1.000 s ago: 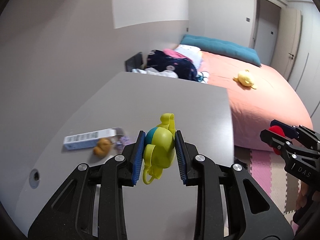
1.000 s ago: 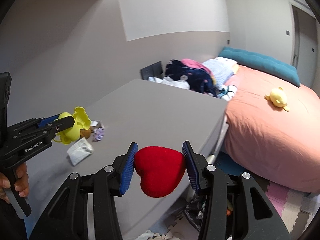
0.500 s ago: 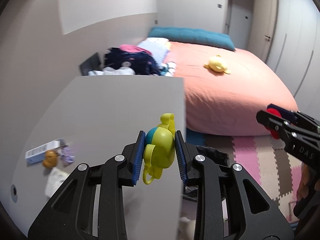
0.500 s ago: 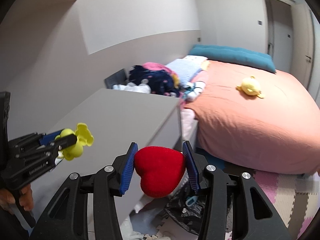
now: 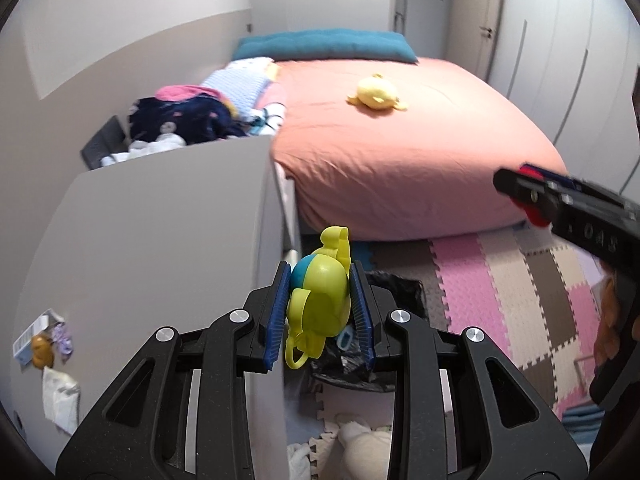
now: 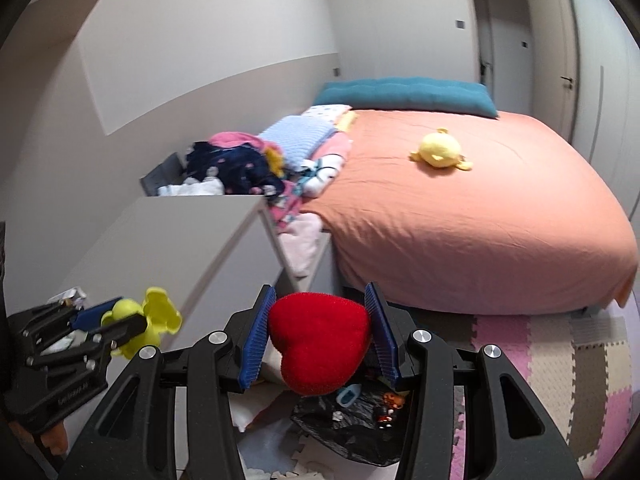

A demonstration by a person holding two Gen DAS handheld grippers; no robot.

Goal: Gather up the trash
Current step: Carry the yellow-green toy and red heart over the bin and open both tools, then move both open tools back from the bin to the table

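Observation:
My left gripper [image 5: 320,308] is shut on a yellow-green plastic toy [image 5: 320,300] with a blue patch, held past the grey desk's right edge above a black trash bag [image 5: 394,292] on the floor. My right gripper [image 6: 320,336] is shut on a red foam heart [image 6: 320,344], held above the same black trash bag [image 6: 360,412], which holds small items. The left gripper with the toy [image 6: 140,324] shows at the lower left of the right wrist view. The right gripper [image 5: 560,208] shows at the right edge of the left wrist view.
The grey desk [image 5: 160,248] carries a small box, a brown piece and a crumpled wrapper [image 5: 60,396] at its left end. A bed with an orange cover [image 5: 400,140] and a yellow plush [image 5: 376,94] lies beyond. Clothes [image 5: 180,120] pile behind the desk. Foam mats [image 5: 520,300] cover the floor.
Both grippers have swung right, from over the desk top to past its edge, above the trash bag on the floor. Both still hold their objects.

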